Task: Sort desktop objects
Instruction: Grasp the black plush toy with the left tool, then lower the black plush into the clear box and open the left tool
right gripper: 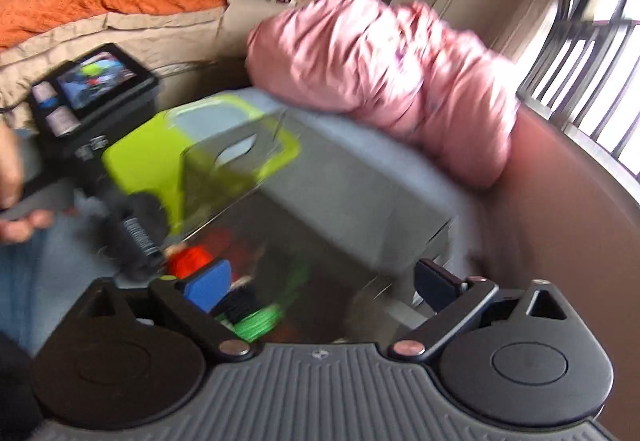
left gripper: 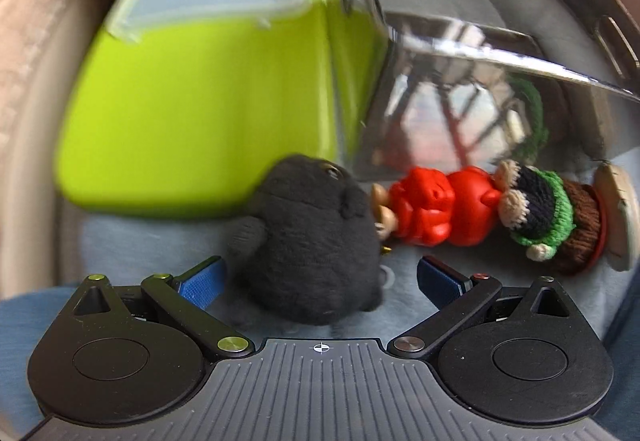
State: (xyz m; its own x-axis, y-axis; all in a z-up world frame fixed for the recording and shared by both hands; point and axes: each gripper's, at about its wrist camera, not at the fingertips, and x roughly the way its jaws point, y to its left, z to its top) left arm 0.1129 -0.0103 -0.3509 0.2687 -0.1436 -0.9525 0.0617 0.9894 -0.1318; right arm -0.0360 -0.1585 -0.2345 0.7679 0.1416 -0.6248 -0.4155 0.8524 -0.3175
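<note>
While left gripper (left gripper: 320, 281) stood wide open, black plush toy (left gripper: 308, 241) sat between its blue pads (left gripper: 202, 283), touching neither clearly. Red rubber figure (left gripper: 436, 205) and knitted green-black doll (left gripper: 540, 209) lay just right, on blue cloth (left gripper: 132, 237). Beyond: lime-green bin (left gripper: 192, 113), shiny metal box (left gripper: 460, 101) beside it. Right gripper (right gripper: 320, 281) spread open, empty, above blurred metal box (right gripper: 340, 177).

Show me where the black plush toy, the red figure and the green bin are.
black plush toy (left gripper: 312, 241), left wrist view, middle of its body
red figure (left gripper: 436, 205), left wrist view, its torso
green bin (left gripper: 200, 113), left wrist view, front wall
</note>
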